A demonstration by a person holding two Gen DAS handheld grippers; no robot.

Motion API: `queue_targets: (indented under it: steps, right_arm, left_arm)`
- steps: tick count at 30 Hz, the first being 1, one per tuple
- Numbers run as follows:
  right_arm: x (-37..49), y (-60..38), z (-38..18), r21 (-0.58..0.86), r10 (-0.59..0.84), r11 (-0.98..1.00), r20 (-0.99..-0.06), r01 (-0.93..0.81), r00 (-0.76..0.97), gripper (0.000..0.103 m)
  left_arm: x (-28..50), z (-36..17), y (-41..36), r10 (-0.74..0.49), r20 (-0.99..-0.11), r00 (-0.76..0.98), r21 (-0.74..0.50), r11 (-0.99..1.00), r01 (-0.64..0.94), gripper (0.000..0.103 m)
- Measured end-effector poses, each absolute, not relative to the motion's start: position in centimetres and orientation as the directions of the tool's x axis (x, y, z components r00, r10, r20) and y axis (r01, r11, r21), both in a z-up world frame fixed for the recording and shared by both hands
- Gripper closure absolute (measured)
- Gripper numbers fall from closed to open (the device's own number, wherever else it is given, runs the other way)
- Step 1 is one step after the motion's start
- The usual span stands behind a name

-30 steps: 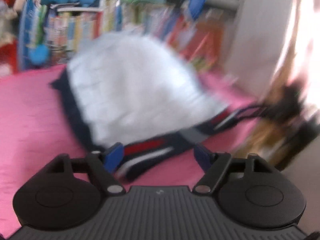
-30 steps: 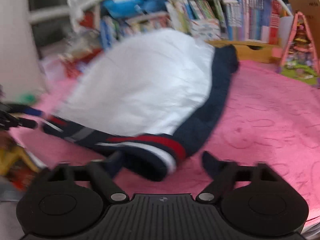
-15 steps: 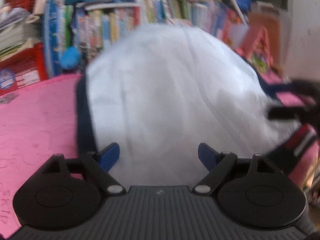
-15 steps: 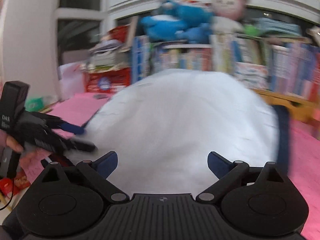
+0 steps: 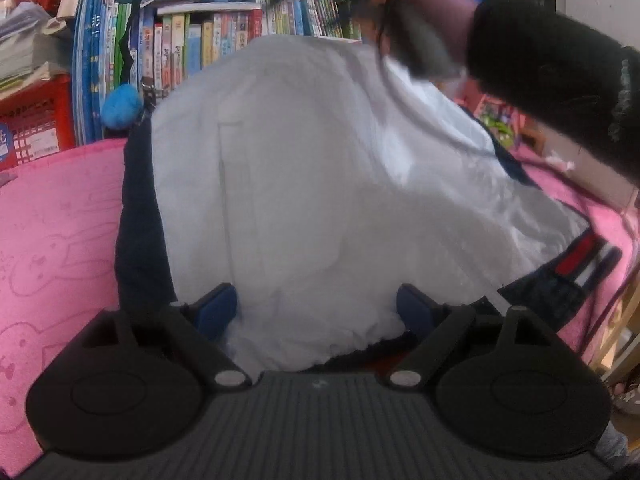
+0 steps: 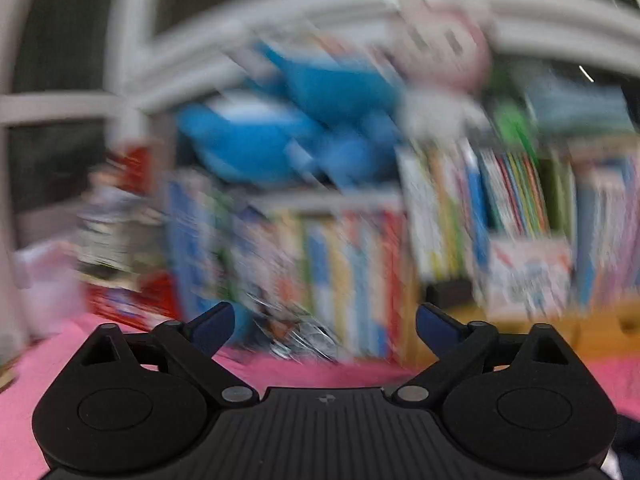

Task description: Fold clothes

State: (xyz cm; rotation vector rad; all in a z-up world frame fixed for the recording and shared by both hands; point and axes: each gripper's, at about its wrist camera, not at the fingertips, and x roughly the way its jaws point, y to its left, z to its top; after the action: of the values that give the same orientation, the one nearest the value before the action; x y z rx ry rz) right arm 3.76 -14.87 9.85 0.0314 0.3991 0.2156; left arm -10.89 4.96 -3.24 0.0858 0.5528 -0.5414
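Clothing to fold comes to one piece, a white jacket [image 5: 320,184] with dark blue edging and a red, white and blue striped hem, spread lining-up on the single pink blanket [image 5: 56,232]. Left gripper [image 5: 316,308] stands released, its two blue pads to either side of the jacket's near edge without pinching it, while a black sleeve [image 5: 560,84] reaches across above. Right gripper [image 6: 324,326] is released too and empty, facing a blurred bookshelf [image 6: 360,248] topped by two blue plush toys [image 6: 280,132].
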Motion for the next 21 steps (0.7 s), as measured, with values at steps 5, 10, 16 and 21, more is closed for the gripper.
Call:
queue_targets:
  steps: [5, 10, 16, 21]
  right_arm:
    - [4.5, -15.9, 3.6, -0.033, 0.091, 0.99, -0.607, -0.139, 0.79, 0.034]
    - [-3.3, -18.4, 0.0, -0.091, 0.065, 0.982, -0.652, -0.163, 0.755, 0.034]
    - [-10.6, -18.2, -1.7, -0.17, 0.041, 0.968, -0.617, -0.184, 0.786, 0.034]
    - [-13.1, -16.4, -2.3, -0.282, -0.024, 0.946, -0.553, -0.16, 0.833, 0.035]
  left_arm:
    - [-10.9, -3.2, 5.3, -0.506, -0.509, 0.697, -0.099, 0.838, 0.536, 0.013]
    - [-10.7, -1.1, 7.9, -0.679, -0.401, 0.614, -0.299, 0.731, 0.613, 0.023]
    - [-7.7, 6.5, 11.2, -0.708, -0.172, 0.685, -0.403, 0.685, 0.607, 0.011]
    - [-1.8, 9.7, 4.6, -0.58, -0.285, 0.763, -0.253, 0.813, 0.523, 0.01]
